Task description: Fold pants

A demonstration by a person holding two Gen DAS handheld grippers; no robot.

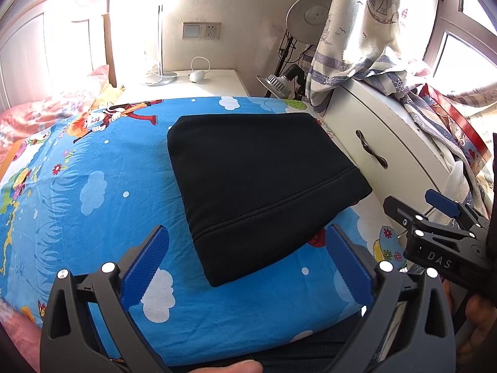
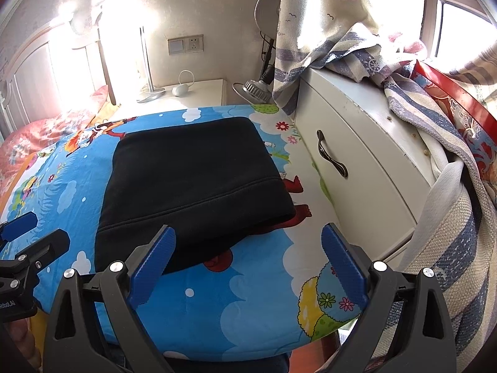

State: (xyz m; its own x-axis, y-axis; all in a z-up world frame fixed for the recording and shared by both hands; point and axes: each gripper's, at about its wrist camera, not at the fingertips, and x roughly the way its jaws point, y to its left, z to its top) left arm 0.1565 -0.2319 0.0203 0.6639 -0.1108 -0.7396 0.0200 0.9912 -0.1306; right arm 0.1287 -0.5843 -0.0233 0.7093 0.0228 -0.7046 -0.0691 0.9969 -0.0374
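Observation:
The black pants (image 1: pixel 257 186) lie folded into a compact rectangle on the blue cartoon sheet (image 1: pixel 93 186); they also show in the right wrist view (image 2: pixel 192 186). My left gripper (image 1: pixel 248 261) is open and empty, hovering just in front of the pants' near edge. My right gripper (image 2: pixel 248 261) is open and empty, in front of the pants' near right corner. The right gripper also shows at the right edge of the left wrist view (image 1: pixel 435 227), and the left gripper at the left edge of the right wrist view (image 2: pixel 25 248).
A white drawer cabinet (image 2: pixel 357 155) with a dark handle stands right of the bed, with a striped curtain (image 2: pixel 341 31) and blankets draped over it. A white nightstand (image 1: pixel 192 84) with a lamp stands behind the bed. Pink bedding (image 1: pixel 37 112) lies at the left.

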